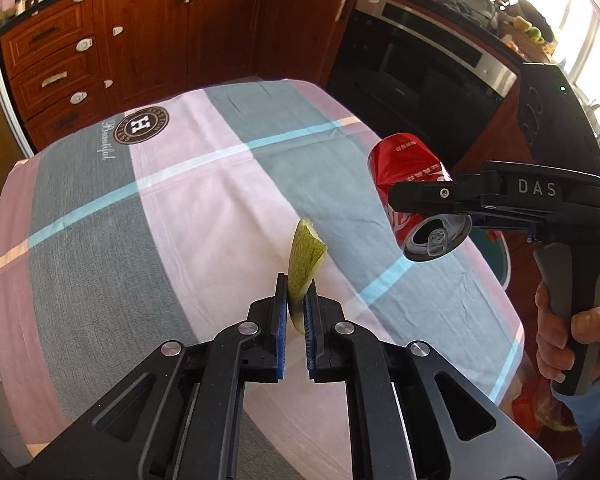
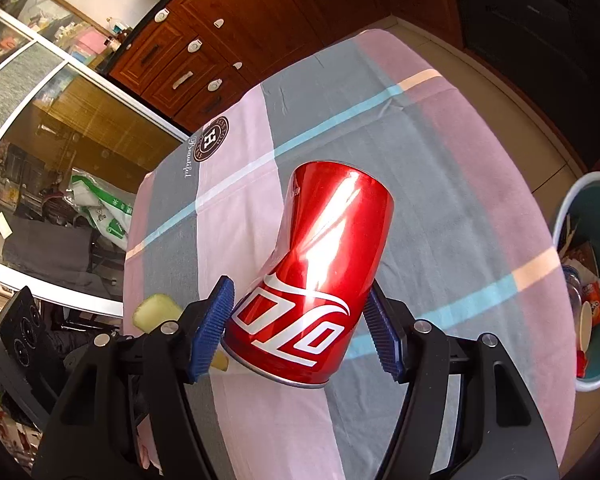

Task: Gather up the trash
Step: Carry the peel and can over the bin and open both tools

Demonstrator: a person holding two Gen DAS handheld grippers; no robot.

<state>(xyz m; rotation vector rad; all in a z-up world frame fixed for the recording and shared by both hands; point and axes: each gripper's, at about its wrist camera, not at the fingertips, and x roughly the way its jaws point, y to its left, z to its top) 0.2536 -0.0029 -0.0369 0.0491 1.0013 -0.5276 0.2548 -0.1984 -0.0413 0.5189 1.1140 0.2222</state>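
Note:
My left gripper (image 1: pixel 296 289) is shut on a piece of yellow-green melon rind (image 1: pixel 306 254), which sticks up from between its blue pads above the table. A dented red soda can (image 2: pixel 332 236) is held off the cloth by my right gripper (image 2: pixel 300 292), whose blue pads press on both of its sides near the top end. In the left wrist view the can (image 1: pixel 404 160) hangs to the right with its opened top facing down, the right gripper (image 1: pixel 416 204) clamped across it, and a hand (image 1: pixel 580 332) on the handle. The rind (image 2: pixel 156 312) shows beside the right gripper's left finger.
The table wears a pink, grey and blue checked cloth (image 1: pixel 180 200). A teal bin (image 2: pixel 592 192) holding wrappers and other trash stands on the floor off the table's right edge. Wooden cabinets (image 1: pixel 148 32) and a black oven (image 1: pixel 412 72) line the far side.

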